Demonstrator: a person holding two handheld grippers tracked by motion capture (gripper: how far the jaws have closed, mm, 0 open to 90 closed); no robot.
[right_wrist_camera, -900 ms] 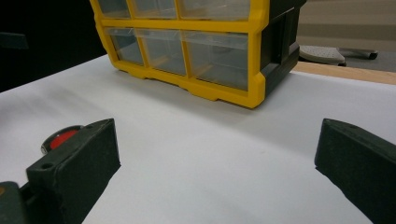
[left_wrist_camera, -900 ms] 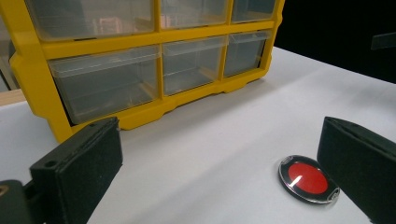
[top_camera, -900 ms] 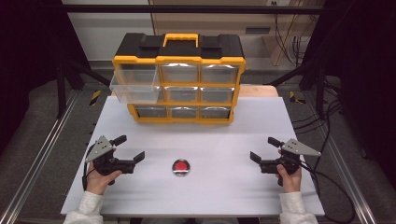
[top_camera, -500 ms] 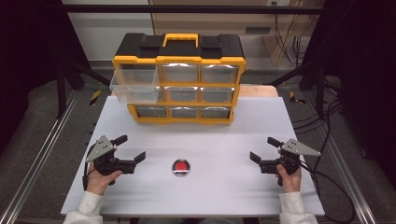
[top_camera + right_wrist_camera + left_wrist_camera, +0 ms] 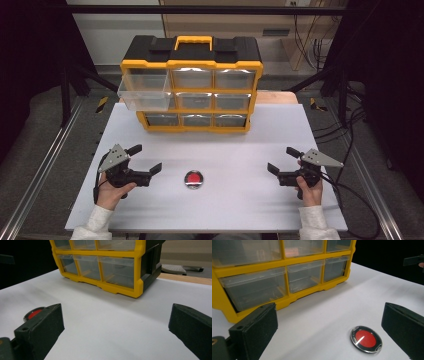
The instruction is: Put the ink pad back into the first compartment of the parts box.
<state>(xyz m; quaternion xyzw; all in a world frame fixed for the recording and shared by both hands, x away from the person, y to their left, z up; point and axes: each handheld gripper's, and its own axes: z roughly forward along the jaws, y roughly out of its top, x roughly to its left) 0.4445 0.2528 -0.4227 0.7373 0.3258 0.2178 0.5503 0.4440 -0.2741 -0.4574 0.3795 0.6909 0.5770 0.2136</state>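
Both tools, left [image 5: 149,160] and right [image 5: 281,160], spread and empty flanking the red disc [image 5: 194,179]; approach stage, left should close in on it

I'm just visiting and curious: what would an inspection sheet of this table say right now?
Surface: white table, flat and tidy.
Job's things: small round red disc with a dark rim lies flat between the grippers; yellow drawer cabinet stands at the back, its top-left drawer pulled out.
Clutter: nothing seen.
Grippers: left gripper and right gripper both open, holding nothing.
Cables: one trails from each gripper; more hang behind the table.
Surroundings: dark frame, grey floor.
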